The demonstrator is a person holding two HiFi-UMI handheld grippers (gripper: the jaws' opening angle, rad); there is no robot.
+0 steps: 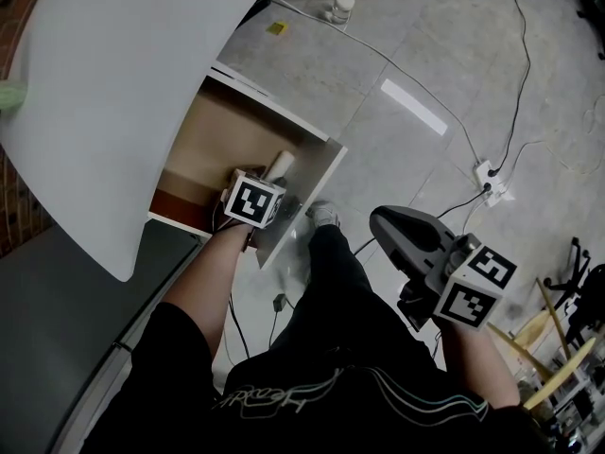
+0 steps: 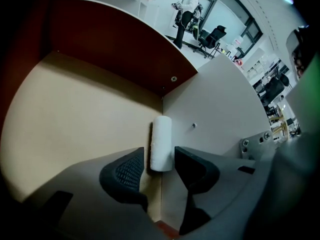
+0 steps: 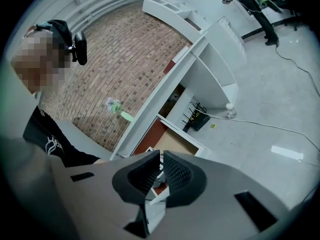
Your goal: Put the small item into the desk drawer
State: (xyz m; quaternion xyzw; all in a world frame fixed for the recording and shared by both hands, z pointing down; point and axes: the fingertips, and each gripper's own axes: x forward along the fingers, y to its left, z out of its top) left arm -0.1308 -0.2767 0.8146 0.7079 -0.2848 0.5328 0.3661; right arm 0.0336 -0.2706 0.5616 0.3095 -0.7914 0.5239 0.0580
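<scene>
The desk drawer stands pulled out under the white desk, its tan floor bare. A small white cylinder lies on that floor, against the drawer's pale front panel. My left gripper reaches down into the drawer, open, with the cylinder's near end between its fingertips and a thin gap on each side. From the head view, the cylinder shows just beyond the left gripper. My right gripper hangs over the floor to the right, away from the drawer, shut with nothing in it.
The curved white desk top overhangs the drawer's left side. A small bottle, cables and a power strip lie on the grey floor. The person's leg and shoe stand right beside the drawer's front panel.
</scene>
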